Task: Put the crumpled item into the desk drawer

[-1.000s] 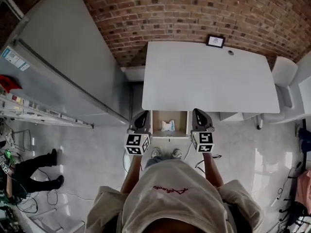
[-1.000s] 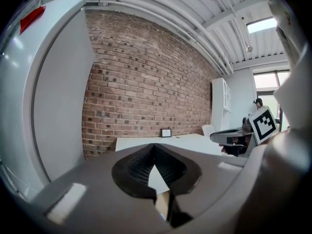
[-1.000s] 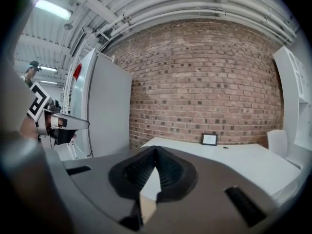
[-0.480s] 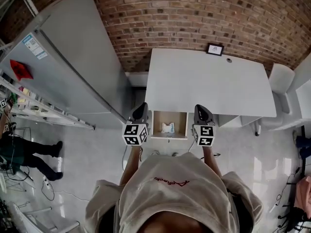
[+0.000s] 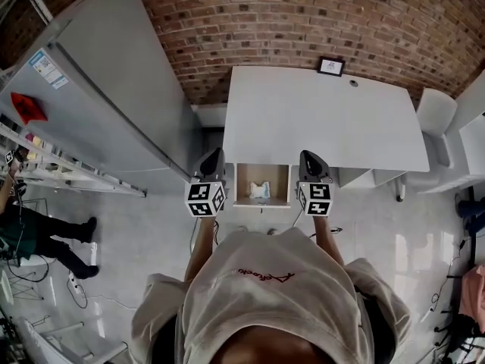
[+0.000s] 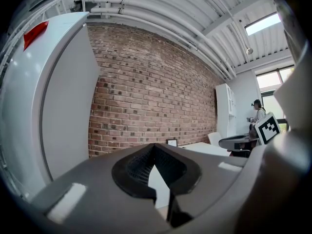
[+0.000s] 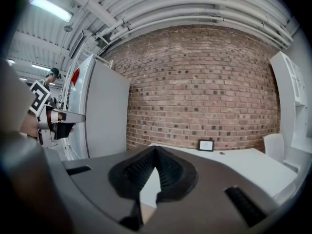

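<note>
Crumpled item (image 5: 260,190): white with a little light blue. It lies about in the middle of the open desk drawer, on the wooden bottom. No gripper touches it.
Wearer: a light hooded top (image 5: 265,302) fills the lower part of the head view. Both forearms reach forward from it, one to each gripper.
Left gripper (image 5: 214,152): it is held at the left side of the drawer and points toward the desk and the wall. In its own view (image 6: 155,146) the two jaws meet at the tips. Nothing is between them; only the white desk shows through the small gap lower down. It touches nothing.
Right gripper (image 5: 306,155): it is held at the right side of the drawer and points the same way. In its own view (image 7: 156,149) the jaws are together at the tips and hold nothing. It touches nothing.
Marker cubes: one on each gripper, on the end closer to the wearer.
Drawer (image 5: 279,188): pulled out from under the front edge of the desk, between the two grippers. The inside is light wood.
Desk (image 5: 326,120): white top, against the wall.
Picture frame (image 5: 330,66): small and dark, upright at the back edge of the desk.
Cabinet (image 5: 114,105): tall and pale grey, left of the desk.
Chair (image 5: 436,112): white, right of the desk.
Brick wall (image 5: 303,21): red-brown, behind the desk.
</note>
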Action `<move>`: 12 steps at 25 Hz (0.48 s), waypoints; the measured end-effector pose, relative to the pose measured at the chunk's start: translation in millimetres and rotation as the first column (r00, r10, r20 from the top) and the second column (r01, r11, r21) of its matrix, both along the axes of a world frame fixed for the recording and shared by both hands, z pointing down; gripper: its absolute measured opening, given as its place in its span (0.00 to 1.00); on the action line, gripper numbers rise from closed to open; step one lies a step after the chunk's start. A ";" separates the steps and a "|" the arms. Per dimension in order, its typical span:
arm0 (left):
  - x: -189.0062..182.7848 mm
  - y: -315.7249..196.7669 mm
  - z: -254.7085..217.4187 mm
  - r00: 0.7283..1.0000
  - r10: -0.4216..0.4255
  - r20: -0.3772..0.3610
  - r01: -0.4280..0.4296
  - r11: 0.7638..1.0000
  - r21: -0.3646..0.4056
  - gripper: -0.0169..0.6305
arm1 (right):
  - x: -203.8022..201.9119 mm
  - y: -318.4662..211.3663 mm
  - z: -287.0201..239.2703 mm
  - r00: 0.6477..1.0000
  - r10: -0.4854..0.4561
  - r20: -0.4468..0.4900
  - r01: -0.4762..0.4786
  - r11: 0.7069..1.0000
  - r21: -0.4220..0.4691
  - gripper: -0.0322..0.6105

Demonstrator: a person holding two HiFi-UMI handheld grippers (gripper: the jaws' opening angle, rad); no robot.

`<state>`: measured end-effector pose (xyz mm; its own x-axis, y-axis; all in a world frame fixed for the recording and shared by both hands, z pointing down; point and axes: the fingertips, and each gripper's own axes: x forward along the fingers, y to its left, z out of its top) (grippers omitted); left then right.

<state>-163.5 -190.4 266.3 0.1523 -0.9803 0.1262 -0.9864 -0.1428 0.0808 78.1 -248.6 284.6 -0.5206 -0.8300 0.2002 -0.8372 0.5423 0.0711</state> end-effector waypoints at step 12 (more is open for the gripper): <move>4.2 -6.4 7.1 1.000 0.021 -0.009 -0.021 1.000 -0.009 0.04 | -5.8 -3.9 -0.3 1.000 0.003 -0.002 -0.003 1.000 -0.002 0.07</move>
